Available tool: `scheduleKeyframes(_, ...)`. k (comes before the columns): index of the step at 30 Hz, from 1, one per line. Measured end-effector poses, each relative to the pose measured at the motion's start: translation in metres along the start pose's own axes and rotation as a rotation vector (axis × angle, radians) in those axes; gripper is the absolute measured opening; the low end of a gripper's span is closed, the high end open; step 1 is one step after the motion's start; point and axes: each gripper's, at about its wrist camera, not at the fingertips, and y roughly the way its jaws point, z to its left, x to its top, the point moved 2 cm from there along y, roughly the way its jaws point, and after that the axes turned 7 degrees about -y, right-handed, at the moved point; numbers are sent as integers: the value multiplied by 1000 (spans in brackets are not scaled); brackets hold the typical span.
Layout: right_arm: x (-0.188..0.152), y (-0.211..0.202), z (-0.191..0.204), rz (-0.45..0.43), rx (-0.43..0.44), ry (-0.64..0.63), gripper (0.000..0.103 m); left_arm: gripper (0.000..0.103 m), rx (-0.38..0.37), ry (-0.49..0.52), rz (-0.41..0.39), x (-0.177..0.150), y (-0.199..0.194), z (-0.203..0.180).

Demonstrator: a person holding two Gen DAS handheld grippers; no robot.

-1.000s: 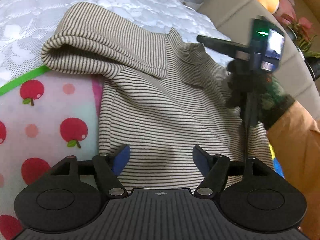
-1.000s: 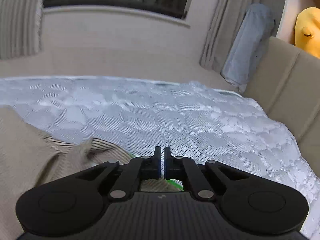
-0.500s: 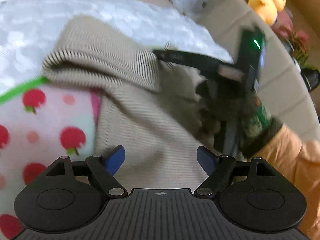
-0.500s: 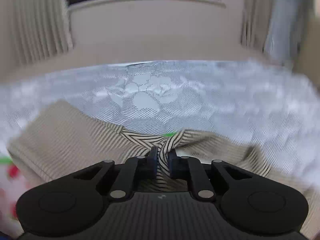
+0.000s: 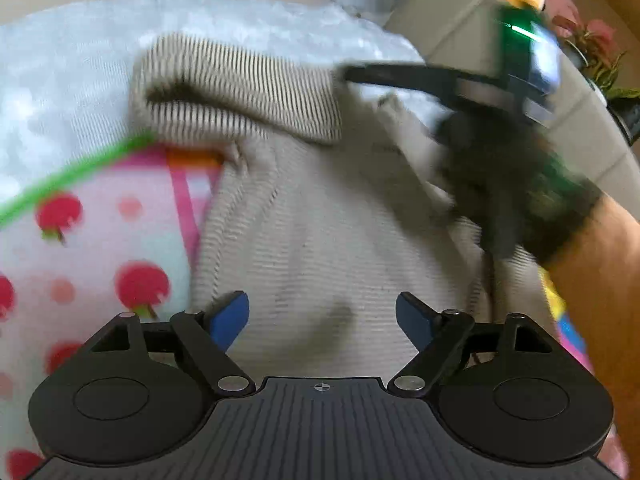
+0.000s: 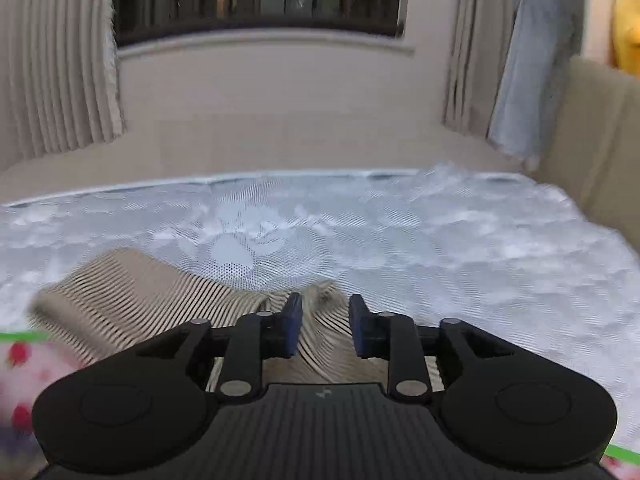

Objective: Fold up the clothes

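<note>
Left wrist view: left claw (image 5: 322, 316) wide apart over the striped shirt (image 5: 320, 240) on the bed (image 5: 60, 80); sleeve already folded across.

Right wrist view: right claw (image 6: 324, 326), clamped on collar fabric a second ago, is opening, cloth between pads, unpinched. Fold released; smooth next.

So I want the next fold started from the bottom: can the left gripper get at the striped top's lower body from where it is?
Probably yes. The left gripper is open over the striped top, nothing between its fingers and the cloth. The right gripper, jaws opening, is up by the collar, clear of that area.
</note>
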Motion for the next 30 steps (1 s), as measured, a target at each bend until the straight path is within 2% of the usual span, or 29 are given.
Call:
scheduleKeyframes(2, -17, -47, -8, -10, 5, 0, 38, 86, 97, 136, -127, 5, -12, -15)
scheduleKeyframes(4, -35, -90, -20, -3, 21, 40, 41, 86, 189, 288, -240, 14, -14, -35)
scheduleKeyframes(7, -67, -133, -39, 45, 28, 207, 42, 85, 321, 606, -349, 29, 10, -74)
scheduleKeyframes(8, -79, -146, -44, 61, 29, 265, 42, 83, 371, 741, -354, 28, 26, -84)
scheduleKeyframes(10, -101, -171, -55, 91, 33, 379, 44, 74, 451, 938, -310, 26, 58, -90)
scheduleKeyframes(12, -114, -187, -58, 87, 26, 438, 47, 70, 543, 996, -262, 30, 79, -83)
scheduleKeyframes(14, -116, -190, -60, 72, 9, 442, 47, 69, 606, 961, -220, 41, 95, -71)
scheduleKeyframes(16, -112, -189, -62, 51, -4, 428, 47, 54, 595, 887, -195, 53, 93, -59)
scheduleKeyframes(17, -109, -190, -62, 28, 4, 428, 47, 33, 576, 834, -192, 60, 86, -59)
scheduleKeyframes(18, -106, -191, -63, 5, 12, 429, 47, 10, 570, 792, -226, 68, 74, -63)
scheduleKeyframes(20, -101, -194, -64, -37, 27, 429, 47, 10, 560, 708, -299, 84, 49, -70)
scheduleKeyframes(24, -102, -203, -69, -66, 25, 431, 48, 10, 423, 547, -401, 118, -8, -100)
scheduleKeyframes(26, -103, -210, -73, -82, 7, 436, 48, 10, 330, 462, -442, 131, -19, -116)
scheduleKeyframes(30, -110, -215, -79, -96, -18, 461, 48, 10, 180, 348, -454, 131, 0, -145)
